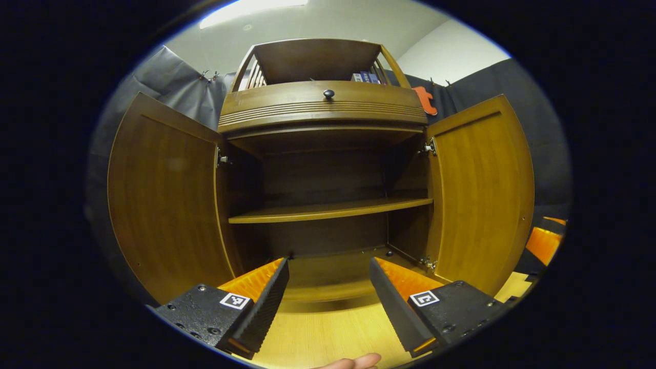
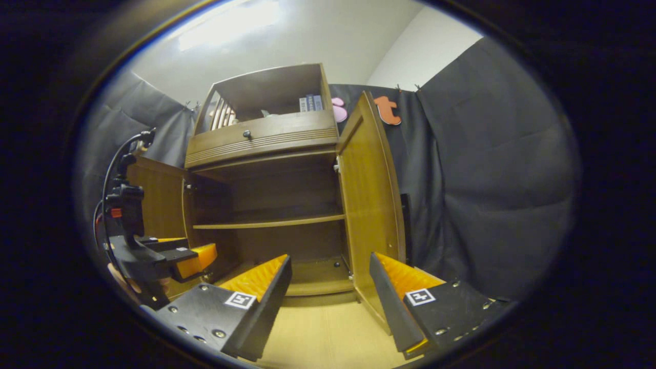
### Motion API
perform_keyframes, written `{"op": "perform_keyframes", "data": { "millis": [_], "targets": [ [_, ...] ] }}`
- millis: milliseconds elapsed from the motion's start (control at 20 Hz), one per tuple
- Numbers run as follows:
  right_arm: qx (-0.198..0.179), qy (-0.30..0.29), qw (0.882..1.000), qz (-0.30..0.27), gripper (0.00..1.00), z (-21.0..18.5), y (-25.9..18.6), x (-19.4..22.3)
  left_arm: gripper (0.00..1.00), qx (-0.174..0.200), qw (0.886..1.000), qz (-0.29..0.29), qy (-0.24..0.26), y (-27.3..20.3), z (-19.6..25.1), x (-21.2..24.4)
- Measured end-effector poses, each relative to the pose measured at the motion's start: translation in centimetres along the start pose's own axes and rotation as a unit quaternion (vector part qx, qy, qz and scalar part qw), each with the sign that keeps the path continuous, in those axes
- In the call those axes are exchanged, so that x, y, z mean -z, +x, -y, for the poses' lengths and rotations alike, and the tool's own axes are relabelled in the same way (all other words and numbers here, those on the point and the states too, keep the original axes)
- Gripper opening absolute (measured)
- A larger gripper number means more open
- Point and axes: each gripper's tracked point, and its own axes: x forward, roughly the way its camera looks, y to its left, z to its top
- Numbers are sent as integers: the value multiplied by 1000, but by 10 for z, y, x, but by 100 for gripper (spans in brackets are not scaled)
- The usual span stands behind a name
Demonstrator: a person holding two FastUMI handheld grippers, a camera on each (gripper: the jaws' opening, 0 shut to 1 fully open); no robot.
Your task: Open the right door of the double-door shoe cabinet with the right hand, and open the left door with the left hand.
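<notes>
Left gripper view. Left tongs (image 1: 328, 302): spread wide, nothing between the fingers, low in front of the cabinet above the pale wooden floor (image 1: 323, 333). Dark brown wooden double-door shoe cabinet (image 1: 323, 110): stands straight ahead, both doors swung open. Left door (image 1: 164, 200): brown wood panel, folded out to the left on its hinges, inner face showing. Right door (image 1: 482, 189): lighter brown wood panel, folded out to the right, inner face showing. Single wooden shelf (image 1: 328, 210): spans the cabinet interior at mid height, bare. Drawer front with a small dark round knob (image 1: 328, 94): above the door opening. Open top compartment with slatted sides: holds a few upright books (image 1: 366, 77). Fingertip of a hand (image 1: 353, 363): at the bottom edge. Part of the right tongs (image 1: 543, 243): at the far right, beyond the right door.

Right gripper view. Right tongs (image 2: 330, 307): spread wide, gripping nothing, the right door's lower edge just ahead of the fingers. Shoe cabinet seen from its right side, the right door standing edge-on toward the camera, the left door open behind the left tongs at the far left, which are parted and apart from the door. Black cable (image 2: 115, 159): loops up from the left unit.
</notes>
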Motion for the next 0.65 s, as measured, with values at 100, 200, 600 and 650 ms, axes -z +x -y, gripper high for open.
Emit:
{"op": "perform_keyframes", "data": {
  "millis": [100, 200, 600, 650],
  "targets": [
    [4, -9, 1000, 3, 90, 2, 0, -2, 96, 6, 1000, 17, -17, -5, 2, -13],
    [7, -12, 1000, 10, 90, 4, -2, -7, 99, 12, 999, 26, -25, -13, 3, -20],
    [11, 6, 999, 33, 95, 6, -16, -27, 97, 6, 999, 24, -41, -32, -10, -39],
    [12, 7, 999, 35, 95, 3, -15, -30, 98, 5, 999, 21, -40, -32, -11, -37]
  ]
}}
